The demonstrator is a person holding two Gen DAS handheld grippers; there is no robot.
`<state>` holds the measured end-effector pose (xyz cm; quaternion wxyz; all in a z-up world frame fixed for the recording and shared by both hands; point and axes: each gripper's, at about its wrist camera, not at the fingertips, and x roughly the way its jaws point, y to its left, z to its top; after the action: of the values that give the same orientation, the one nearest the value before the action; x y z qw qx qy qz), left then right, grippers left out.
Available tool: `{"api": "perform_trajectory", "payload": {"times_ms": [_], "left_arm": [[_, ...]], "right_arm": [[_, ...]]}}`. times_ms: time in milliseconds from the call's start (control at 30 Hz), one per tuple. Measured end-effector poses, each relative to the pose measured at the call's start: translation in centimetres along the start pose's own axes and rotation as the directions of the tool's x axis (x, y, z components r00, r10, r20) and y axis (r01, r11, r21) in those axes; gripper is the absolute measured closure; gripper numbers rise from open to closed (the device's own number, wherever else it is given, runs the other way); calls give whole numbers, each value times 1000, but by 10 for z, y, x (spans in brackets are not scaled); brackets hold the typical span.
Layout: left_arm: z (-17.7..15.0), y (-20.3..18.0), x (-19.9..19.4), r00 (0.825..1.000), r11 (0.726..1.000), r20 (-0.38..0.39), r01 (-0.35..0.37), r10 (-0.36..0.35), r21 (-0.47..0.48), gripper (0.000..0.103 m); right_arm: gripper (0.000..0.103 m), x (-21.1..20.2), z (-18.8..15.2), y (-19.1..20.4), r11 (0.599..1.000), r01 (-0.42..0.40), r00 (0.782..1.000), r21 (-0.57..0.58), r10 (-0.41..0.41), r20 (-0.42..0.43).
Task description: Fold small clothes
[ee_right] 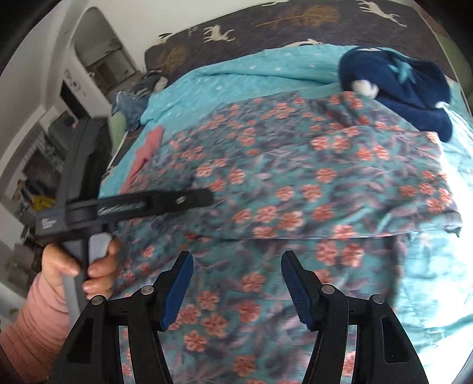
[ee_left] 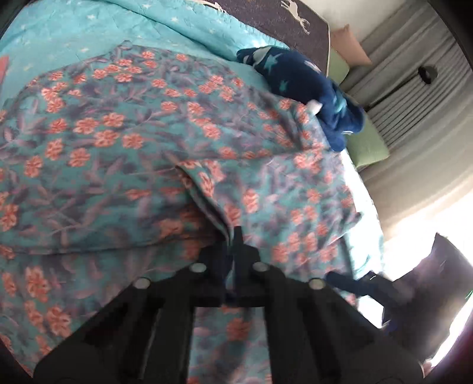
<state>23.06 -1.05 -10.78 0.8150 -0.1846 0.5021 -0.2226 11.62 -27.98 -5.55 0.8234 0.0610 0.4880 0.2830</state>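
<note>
A teal garment with pink flowers (ee_left: pixel 133 133) lies spread over the bed, partly folded so one layer rests on another (ee_right: pixel 295 177). My left gripper (ee_left: pixel 235 236) is shut on a raised pleat of this floral cloth near its middle. The right wrist view shows the left gripper (ee_right: pixel 207 196) from the side, with its tip at the cloth's left part and a hand (ee_right: pixel 97 265) on its handle. My right gripper (ee_right: pixel 236 263) hovers open above the near part of the floral garment, with nothing between its blue pads (ee_right: pixel 177 289).
A navy star-patterned garment (ee_left: pixel 298 82) (ee_right: pixel 399 85) lies bunched at the far right of the floral one. A pink cloth (ee_right: pixel 147 147) lies at the left on the teal bedspread (ee_left: pixel 74 32). Behind are a dark deer-print blanket (ee_right: pixel 295 23) and a green pillow (ee_left: pixel 366 147).
</note>
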Motion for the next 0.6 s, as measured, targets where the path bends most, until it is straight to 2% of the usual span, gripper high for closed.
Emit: {"api": "perform_trajectory", "payload": {"times_ms": [67, 167, 233, 333, 433, 600], "left_arm": [[4, -13, -17, 998, 999, 55, 10, -13, 47, 99], [20, -30, -57, 985, 994, 174, -4, -15, 113, 99], [33, -33, -82, 969, 990, 247, -45, 10, 136, 99], [53, -19, -116, 942, 989, 330, -107, 67, 105, 99], [57, 7, -132, 929, 987, 350, -152, 124, 51, 99], [53, 30, -125, 942, 992, 313, -125, 122, -9, 99]], "right_arm": [[40, -3, -3, 0, 1000, 21, 1000, -8, -21, 7], [40, -17, -5, -10, 998, 67, 997, 15, -67, 40], [40, -30, -4, -21, 993, 109, 991, 44, -112, 74], [40, -50, -1, -36, 977, 194, 970, 89, -205, 133], [38, -64, 0, -53, 951, 270, 943, 151, -293, 160], [38, -46, 2, -72, 919, 332, 929, 211, -358, 95]]}}
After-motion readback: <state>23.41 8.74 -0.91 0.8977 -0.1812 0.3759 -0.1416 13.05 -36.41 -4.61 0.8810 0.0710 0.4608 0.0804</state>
